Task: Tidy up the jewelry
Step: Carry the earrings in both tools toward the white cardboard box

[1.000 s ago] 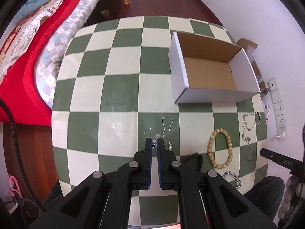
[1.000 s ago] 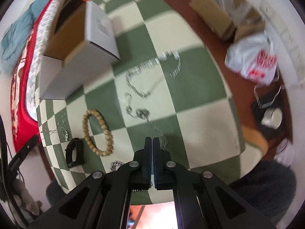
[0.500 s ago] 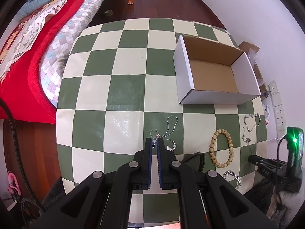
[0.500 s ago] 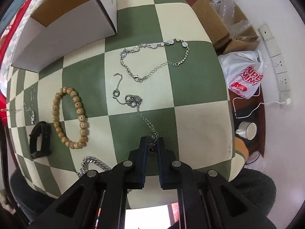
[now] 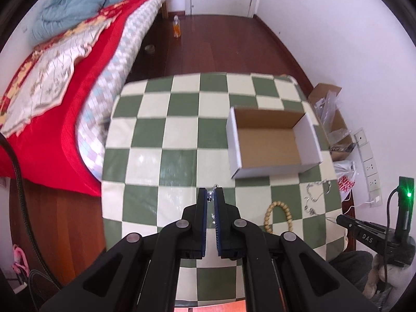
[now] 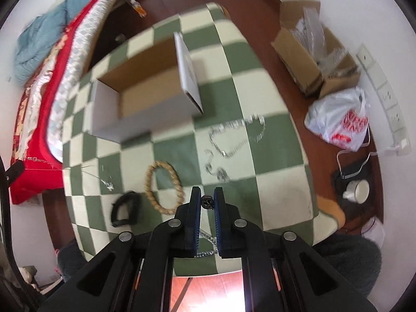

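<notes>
Holding two pieces at once, we see the main risks in the thinness of what each tool grips. Our left gripper [image 5: 210, 200] has its jaws nearly pressed together on a fine silver necklace with small beads [image 5: 213, 189]; only a glint of it shows between and just beyond the tips, so we cannot tell how much chain hangs below or how securely it is caught. Our right gripper [image 6: 207, 202] pinches a small dark round pendant [image 6: 207, 201] between its tips, and its thin silver chain [image 6: 219, 174] trails ahead of the jaws onto the green-and-cream checked tablecloth [image 5: 179, 132].

The open white cardboard box with a brown inside [image 5: 270, 144] sits ahead and to the right of the left jaws, and ahead and to the left of the right jaws; it looks empty, so we judge the sorting has barely begun.

What could go wrong: a fine chain may slide out of a nearly closed pinch if we swing fast. The right chain's trailing part lies near a second silver link chain [image 6: 238, 135], and could snag and drag it. A hanging length could also catch the box's near wall instead of clearing it. The wooden bead bracelet [image 6: 162, 186] and black strap [image 6: 124, 208], left of the right jaws, seem clear of that path.
</notes>
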`<state>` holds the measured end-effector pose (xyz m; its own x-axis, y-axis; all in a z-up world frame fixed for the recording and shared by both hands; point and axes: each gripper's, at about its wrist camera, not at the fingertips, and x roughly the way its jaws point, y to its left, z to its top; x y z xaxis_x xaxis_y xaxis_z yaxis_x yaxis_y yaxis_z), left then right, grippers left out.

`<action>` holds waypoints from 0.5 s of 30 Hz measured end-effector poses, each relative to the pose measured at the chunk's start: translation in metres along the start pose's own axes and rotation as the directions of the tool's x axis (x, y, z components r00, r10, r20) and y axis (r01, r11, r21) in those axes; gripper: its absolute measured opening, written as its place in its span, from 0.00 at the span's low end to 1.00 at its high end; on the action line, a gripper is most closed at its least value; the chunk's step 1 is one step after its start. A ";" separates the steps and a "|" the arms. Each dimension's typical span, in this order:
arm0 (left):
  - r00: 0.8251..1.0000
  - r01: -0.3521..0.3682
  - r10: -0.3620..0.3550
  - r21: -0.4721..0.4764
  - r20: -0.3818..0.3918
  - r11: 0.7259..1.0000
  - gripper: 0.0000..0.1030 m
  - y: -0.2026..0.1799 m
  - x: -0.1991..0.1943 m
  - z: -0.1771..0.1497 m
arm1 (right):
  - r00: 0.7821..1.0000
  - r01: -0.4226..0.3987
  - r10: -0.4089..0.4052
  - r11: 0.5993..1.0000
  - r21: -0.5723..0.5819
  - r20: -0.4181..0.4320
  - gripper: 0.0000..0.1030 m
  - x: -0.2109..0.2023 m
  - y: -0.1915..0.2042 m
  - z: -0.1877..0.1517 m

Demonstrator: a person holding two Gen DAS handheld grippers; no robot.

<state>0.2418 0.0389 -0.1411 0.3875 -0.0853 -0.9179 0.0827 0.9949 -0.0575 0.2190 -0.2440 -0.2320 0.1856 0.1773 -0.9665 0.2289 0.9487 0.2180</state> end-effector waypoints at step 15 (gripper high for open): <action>0.993 0.003 -0.009 0.057 0.115 0.998 0.03 -0.032 -0.071 0.041 | 0.984 -0.015 0.046 0.984 -0.179 0.170 0.09 -0.116 0.069 0.055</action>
<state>0.2491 0.0110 -0.0581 0.4896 -0.1000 -0.8662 0.1364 0.9900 -0.0372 0.2659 -0.2140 -0.0972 0.3561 0.1738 -0.9181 0.0514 0.9774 0.2050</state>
